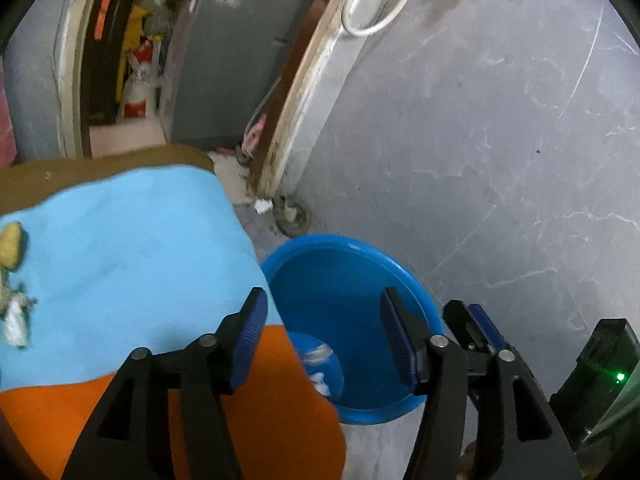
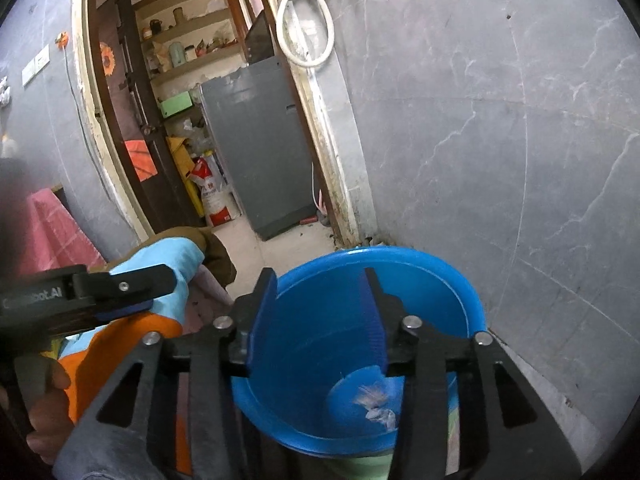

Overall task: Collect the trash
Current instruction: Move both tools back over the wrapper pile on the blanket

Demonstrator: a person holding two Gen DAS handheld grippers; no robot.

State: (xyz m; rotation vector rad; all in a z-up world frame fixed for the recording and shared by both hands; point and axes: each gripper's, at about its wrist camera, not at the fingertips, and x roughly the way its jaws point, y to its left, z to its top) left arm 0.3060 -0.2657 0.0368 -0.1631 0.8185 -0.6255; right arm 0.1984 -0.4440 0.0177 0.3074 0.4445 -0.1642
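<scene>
Both grippers (image 1: 324, 320) (image 2: 316, 312) gape above bucket (image 1: 360, 252) holding seemingly paper scraps (image 2: 378, 412).

Bucket (image 2: 452, 280) is glossy blue plastic, smooth. Tools (image 1: 324, 320) look like matt black plastic with ribbed blue pads (image 1: 254, 336) and shiny metal pins. Blue cloth (image 1: 132, 248) is soft and matt. Wall (image 2: 500, 120) is smooth marbled grey, scuffed.

A grey cabinet (image 2: 260, 144) stands past the doorway — a white hose (image 2: 306, 20) loops beside it.
</scene>
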